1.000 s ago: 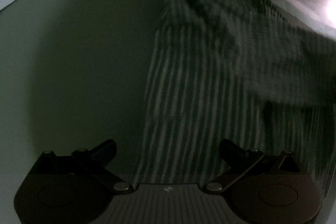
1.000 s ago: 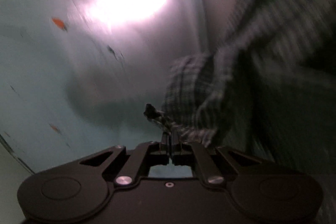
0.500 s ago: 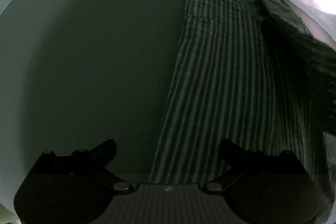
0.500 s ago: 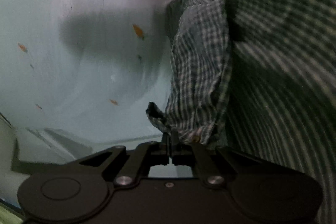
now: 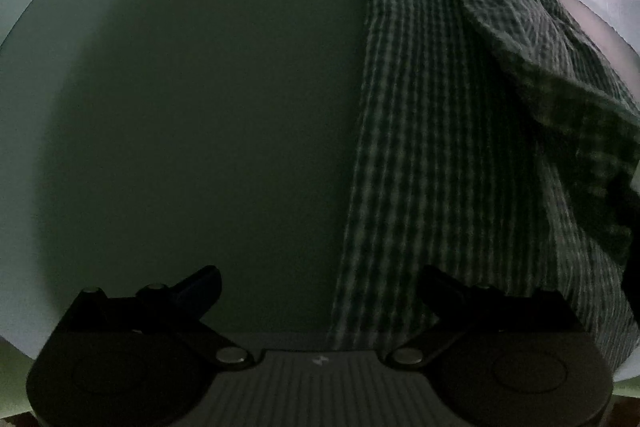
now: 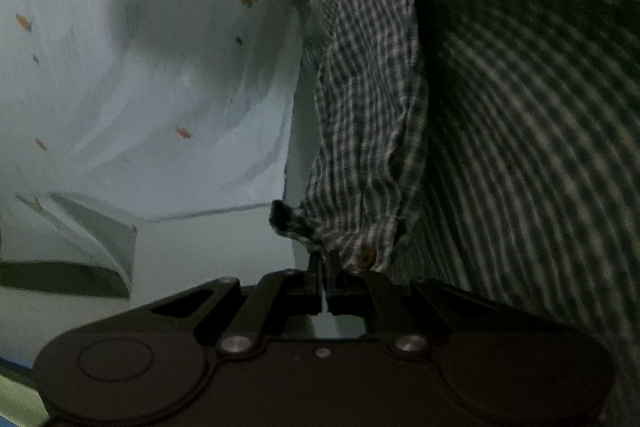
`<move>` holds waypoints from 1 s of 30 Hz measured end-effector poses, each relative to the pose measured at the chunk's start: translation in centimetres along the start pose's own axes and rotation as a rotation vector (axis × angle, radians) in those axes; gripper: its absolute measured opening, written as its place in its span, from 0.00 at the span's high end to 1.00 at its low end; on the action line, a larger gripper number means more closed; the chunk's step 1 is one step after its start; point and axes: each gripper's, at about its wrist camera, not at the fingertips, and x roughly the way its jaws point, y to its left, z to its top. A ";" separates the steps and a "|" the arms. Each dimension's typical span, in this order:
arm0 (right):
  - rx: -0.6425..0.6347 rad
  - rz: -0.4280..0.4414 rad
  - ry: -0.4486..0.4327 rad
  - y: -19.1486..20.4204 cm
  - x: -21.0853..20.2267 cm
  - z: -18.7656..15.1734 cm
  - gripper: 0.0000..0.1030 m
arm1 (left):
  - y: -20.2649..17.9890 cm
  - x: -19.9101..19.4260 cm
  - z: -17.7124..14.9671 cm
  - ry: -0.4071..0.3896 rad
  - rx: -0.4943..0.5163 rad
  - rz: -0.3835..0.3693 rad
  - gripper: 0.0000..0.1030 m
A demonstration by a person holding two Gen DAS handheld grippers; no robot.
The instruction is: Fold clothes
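Your right gripper (image 6: pixel 320 259) is clenched on the cuff of a green checked shirt (image 6: pixel 500 147), whose sleeve (image 6: pixel 368 107) hangs bunched above it. Your left gripper (image 5: pixel 318 287) spreads wide and empty over the dark table (image 5: pixel 200 107); the shirt (image 5: pixel 440 147) lies flat at its right.

A green-and-white checked shirt (image 5: pixel 432 131) lies spread flat ahead and to the right of the left tool, its sleeve (image 6: pixel 368 123) folded across the body, cuff end pinched in the right tool (image 6: pixel 322 263).
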 end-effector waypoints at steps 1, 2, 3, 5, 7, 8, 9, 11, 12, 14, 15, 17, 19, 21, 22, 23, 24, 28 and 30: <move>-0.010 -0.012 0.007 0.1 0.0 -0.4 0.98 | 0.2 0.0 -0.3 0.002 0.000 -0.001 0.00; -0.018 -0.025 0.012 0.1 0.0 -0.8 0.98 | 0.3 0.0 -0.5 0.004 0.004 0.000 0.00; -0.021 -0.036 0.016 -0.1 0.0 -1.1 0.98 | 0.4 0.0 -0.7 0.006 0.007 0.001 0.00; -0.016 -0.056 0.020 -0.5 -0.1 -1.7 0.98 | 0.5 0.1 -1.1 0.010 0.016 0.002 0.00; -0.010 -0.079 0.025 -1.0 -0.1 -2.4 0.98 | 0.7 0.1 -1.4 0.015 0.021 -0.006 0.00; -0.011 -0.089 0.028 -1.2 -0.1 -2.7 0.98 | 0.8 0.1 -1.5 0.017 0.023 -0.010 0.00; -0.012 -0.098 0.031 -1.4 -0.1 -2.9 0.98 | 0.9 0.2 -1.6 0.019 0.024 -0.011 0.00; -0.012 -0.112 0.038 -1.8 -0.3 -3.5 0.98 | 1.1 0.2 -1.7 0.021 0.031 -0.013 0.00; -0.012 -0.118 0.040 -2.0 -0.4 -3.7 0.98 | 1.2 0.3 -1.7 0.021 0.034 -0.015 0.00; -0.009 -0.125 0.040 -2.2 -0.3 -4.0 0.98 | 1.4 0.4 -1.7 0.023 0.038 -0.017 0.00; -0.007 -0.133 0.038 -2.4 -0.2 -4.1 0.98 | 1.5 0.4 -1.6 0.026 0.038 -0.018 0.00; 0.003 -0.155 0.034 -2.8 -0.2 -4.3 0.98 | 1.7 0.6 -1.6 0.031 0.037 -0.017 0.00; 0.015 -0.180 0.037 -3.3 -0.1 -4.5 0.98 | 1.8 0.7 -1.7 0.035 0.037 -0.019 0.00; 0.033 -0.214 0.054 -3.8 0.0 -4.7 0.97 | 1.9 0.8 -1.6 0.038 0.039 -0.022 0.00; 0.042 -0.231 0.063 -4.1 0.1 -4.7 0.95 | 2.0 0.9 -1.6 0.039 0.040 -0.022 0.00; 0.050 -0.244 0.073 -4.3 0.1 -4.8 0.93 | 1.9 1.0 -1.4 0.041 0.041 -0.021 0.00; 0.054 -0.248 0.081 -4.2 0.1 -4.8 0.92 | 1.9 1.0 -1.4 0.041 0.044 -0.020 0.00; 0.033 -0.176 0.085 -3.0 -0.4 -4.5 0.81 | 1.7 1.1 -1.1 0.041 0.054 -0.014 0.00; 0.046 -0.100 0.072 -2.8 -0.8 -4.3 0.79 | 1.6 1.2 -1.0 0.041 0.055 -0.013 0.00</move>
